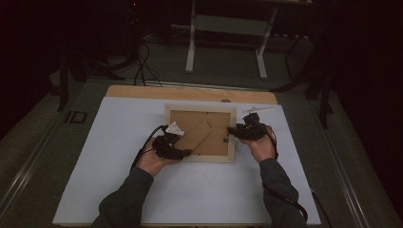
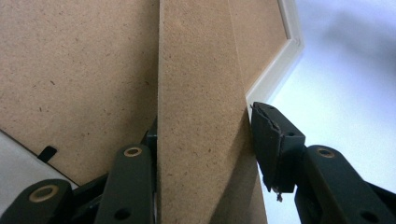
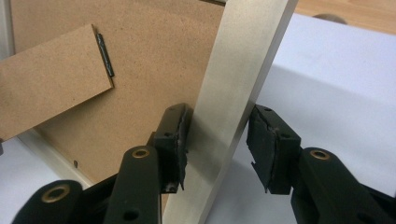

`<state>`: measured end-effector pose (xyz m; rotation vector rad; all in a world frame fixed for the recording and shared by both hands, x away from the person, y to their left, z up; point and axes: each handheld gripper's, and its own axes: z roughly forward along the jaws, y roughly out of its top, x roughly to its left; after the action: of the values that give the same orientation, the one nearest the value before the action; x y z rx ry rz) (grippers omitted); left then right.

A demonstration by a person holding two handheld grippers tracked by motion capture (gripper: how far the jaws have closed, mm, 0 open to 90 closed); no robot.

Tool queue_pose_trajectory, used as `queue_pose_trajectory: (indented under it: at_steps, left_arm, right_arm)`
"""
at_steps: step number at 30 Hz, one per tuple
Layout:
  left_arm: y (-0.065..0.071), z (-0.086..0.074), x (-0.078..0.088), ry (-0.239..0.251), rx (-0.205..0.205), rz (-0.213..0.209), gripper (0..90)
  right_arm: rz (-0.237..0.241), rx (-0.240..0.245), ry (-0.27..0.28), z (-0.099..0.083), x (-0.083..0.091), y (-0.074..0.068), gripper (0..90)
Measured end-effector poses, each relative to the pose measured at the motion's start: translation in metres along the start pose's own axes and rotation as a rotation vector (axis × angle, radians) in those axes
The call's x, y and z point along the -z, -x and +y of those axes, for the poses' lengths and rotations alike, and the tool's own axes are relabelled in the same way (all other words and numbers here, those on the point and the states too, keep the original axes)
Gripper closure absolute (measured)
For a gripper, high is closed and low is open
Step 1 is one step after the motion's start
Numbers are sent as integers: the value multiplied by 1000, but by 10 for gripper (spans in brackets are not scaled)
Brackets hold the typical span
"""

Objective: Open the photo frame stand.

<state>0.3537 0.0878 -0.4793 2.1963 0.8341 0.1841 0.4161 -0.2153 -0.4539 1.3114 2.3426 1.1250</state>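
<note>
Left gripper [image 2: 205, 154]: jaws straddle the easel stand [image 2: 201, 116] of the picture frame [image 1: 200, 133]. Near jaw sits against the stand's edge, far jaw just beside the other edge; can't tell if it's actually pinching or only bracketing. Gap about as wide as the stand.

Right gripper [image 3: 217, 149]: jaws either side of the frame's pale right rail [image 3: 238, 93]. Inner pad touches the rail, outer pad stands apart with a visible gap, so not clamped, moderately wide.

Frame lies face down, brown backing board [image 3: 154, 70] up, in the middle of the white table top [image 1: 119, 190], slightly toward the far edge. Stand runs diagonally across the backing, hinged near the dark clip [image 3: 105, 53].

Both hands come in from the near edge, dark sleeves [image 1: 124, 199], left hand [image 1: 151, 161] at the frame's near-left corner, right hand [image 1: 262, 147] at its right side. Beyond the table: wooden strip [image 1: 190, 92], grey floor, white stand legs [image 1: 225, 42].
</note>
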Motion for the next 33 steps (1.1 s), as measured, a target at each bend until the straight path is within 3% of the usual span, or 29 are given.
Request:
queue_pose_trajectory:
  at_steps: [8,33]
  left_arm:
    - [3,3,-1,15,-31,17,580]
    - [5,16,-4,39,-78,77,615]
  right_arm:
    - [-33,18,17,3,4,-2,587]
    - [-96,-3,110,2,12,-4,602]
